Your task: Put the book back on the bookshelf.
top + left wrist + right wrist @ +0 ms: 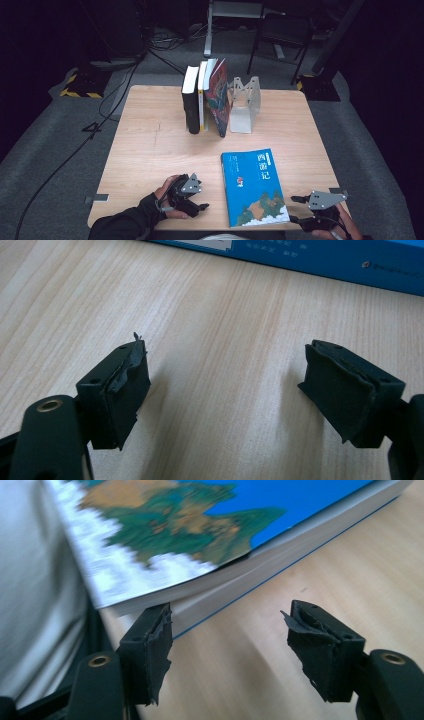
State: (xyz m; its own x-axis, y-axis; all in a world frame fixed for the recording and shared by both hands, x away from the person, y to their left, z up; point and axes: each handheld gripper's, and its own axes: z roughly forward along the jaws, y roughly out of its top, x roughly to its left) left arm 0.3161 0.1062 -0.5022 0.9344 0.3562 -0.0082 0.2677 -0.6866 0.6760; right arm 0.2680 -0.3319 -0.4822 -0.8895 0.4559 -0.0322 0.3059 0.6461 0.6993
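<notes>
Two grippers, left and right, fingers wide open and empty, flanking the blue book's near edge.

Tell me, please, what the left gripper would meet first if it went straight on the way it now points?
Most likely the blue book: past the open left gripper lies bare table, then the book's edge across the line. Its height over the table is unclear.

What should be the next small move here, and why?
Probably move the right gripper forward so its open jaws straddle the near corner of the blue book, then close. The book lies flat on the table, unheld, and its page edge is just ahead of the jaws.
</notes>
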